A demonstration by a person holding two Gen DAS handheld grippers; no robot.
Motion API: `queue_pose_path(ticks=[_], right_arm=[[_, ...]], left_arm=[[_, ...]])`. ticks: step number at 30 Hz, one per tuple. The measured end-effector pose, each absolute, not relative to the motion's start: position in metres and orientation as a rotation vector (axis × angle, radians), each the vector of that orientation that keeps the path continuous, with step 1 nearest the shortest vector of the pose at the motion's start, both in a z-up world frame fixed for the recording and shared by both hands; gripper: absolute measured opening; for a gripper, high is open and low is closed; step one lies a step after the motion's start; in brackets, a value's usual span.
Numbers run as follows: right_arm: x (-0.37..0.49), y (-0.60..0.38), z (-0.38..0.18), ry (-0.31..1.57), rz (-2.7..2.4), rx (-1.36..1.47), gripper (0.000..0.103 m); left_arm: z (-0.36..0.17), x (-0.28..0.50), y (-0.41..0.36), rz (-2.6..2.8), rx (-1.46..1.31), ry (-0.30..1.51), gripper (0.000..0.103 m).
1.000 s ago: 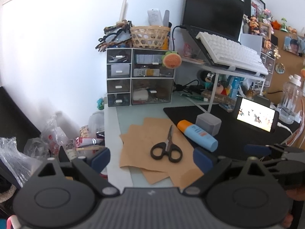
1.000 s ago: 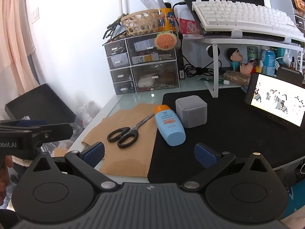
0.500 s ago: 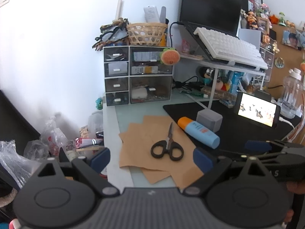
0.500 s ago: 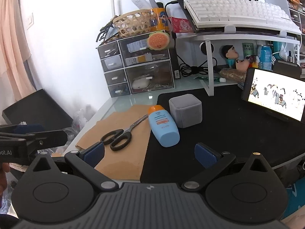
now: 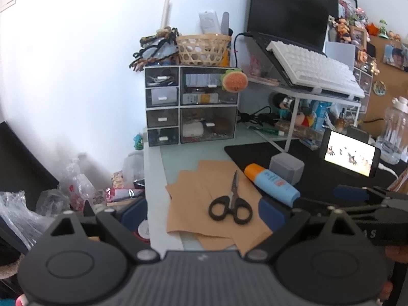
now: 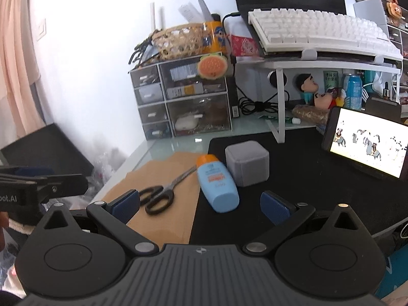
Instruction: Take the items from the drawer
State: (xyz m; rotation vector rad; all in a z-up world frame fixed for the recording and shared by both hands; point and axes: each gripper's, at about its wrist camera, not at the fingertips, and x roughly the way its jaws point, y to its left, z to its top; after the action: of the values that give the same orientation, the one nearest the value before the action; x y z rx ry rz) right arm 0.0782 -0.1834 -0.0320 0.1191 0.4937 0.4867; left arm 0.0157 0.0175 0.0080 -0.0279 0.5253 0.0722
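My left fingers (image 5: pixel 202 215) are spread wide and hold nothing, low in the frame at the counter (image 5: pixel 153 178) edge. My right fingers (image 6: pixel 200 204) gape just as wide, also empty. The drawers (image 5: pixel 191 105) stand at upper centre against the wall, all closed. Between them and me, mid-frame, scissors (image 5: pixel 230 205) lie on brown paper (image 5: pixel 191 204), a blue bottle (image 6: pixel 216 185) beside them touching a grey box (image 6: pixel 247 163).

Scissors (image 5: pixel 230 205), bottle (image 5: pixel 271 185), grey box (image 5: pixel 287 167) block path to drawers (image 5: pixel 191 104).
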Motion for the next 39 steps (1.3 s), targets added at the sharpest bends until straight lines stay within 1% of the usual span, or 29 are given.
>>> queue_pose_path(ticks=[11, 17, 24, 39], right_arm=[[0.085, -0.18, -0.021, 0.482, 0.509, 0.13, 0.102], [0.086, -0.189, -0.026, 0.467, 0.507, 0.142, 0.102], [0.083, -0.199, -0.035, 0.457, 0.519, 0.165, 0.102], [0.079, -0.205, -0.047, 0.45, 0.545, 0.204, 0.102]], left_arm=[[0.023, 0.023, 0.011, 0.087, -0.012, 0.5, 0.096], [0.025, 0.03, 0.004, 0.074, -0.003, 0.502, 0.096], [0.027, 0.041, -0.003, 0.056, -0.037, 0.526, 0.102], [0.025, 0.072, -0.023, 0.124, -0.02, 0.532, 0.103]])
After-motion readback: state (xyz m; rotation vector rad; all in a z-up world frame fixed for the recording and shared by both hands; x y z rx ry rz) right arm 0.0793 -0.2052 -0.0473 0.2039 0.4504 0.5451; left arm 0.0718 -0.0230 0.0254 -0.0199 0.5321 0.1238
